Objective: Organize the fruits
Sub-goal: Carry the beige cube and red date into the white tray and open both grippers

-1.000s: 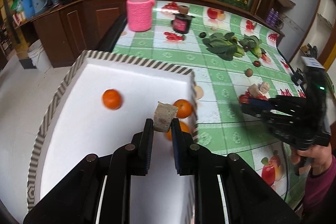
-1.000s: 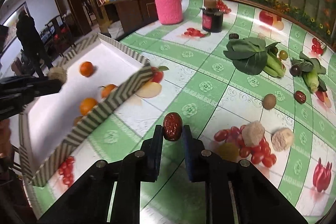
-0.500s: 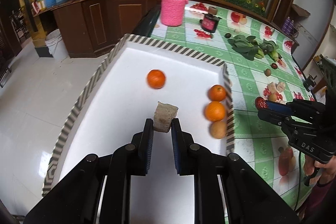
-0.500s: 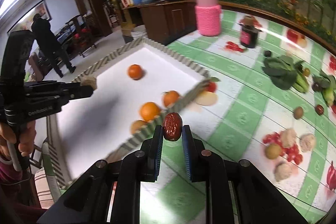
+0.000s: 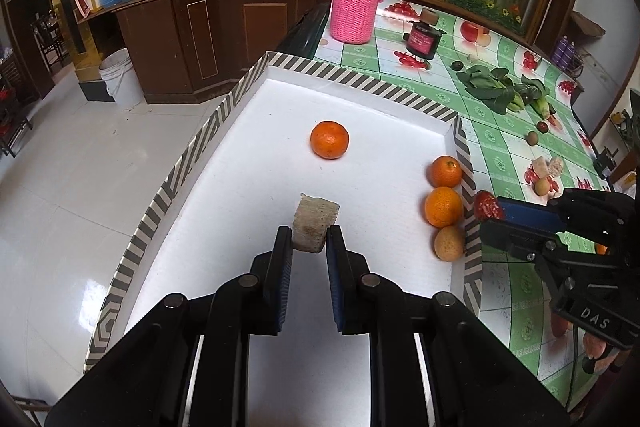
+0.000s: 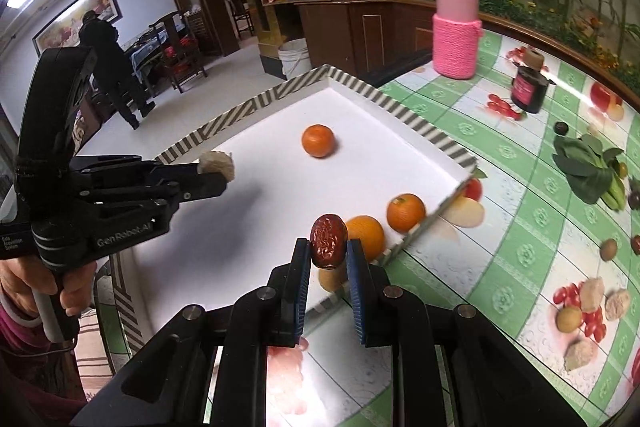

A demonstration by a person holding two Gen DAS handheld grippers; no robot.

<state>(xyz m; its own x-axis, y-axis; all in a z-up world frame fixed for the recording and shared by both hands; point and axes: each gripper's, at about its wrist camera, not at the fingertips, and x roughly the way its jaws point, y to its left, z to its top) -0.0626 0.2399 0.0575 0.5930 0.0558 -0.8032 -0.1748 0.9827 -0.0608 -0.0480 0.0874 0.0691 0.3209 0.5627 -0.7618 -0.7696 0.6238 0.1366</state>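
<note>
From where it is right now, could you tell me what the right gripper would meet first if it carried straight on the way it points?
Probably the nearer orange just inside the tray's striped rim, directly beyond the red date in the right gripper. Depth is unclear, so it might pass above.

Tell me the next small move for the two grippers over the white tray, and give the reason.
Probably lower the left gripper a little and open it. It holds the beige rough chunk above a bare part of the white striped-rim tray, apart from the lone orange tangerine. The right gripper, shut on the wrinkled red date, sits at the tray's rim, so it may need to come further in.
</note>
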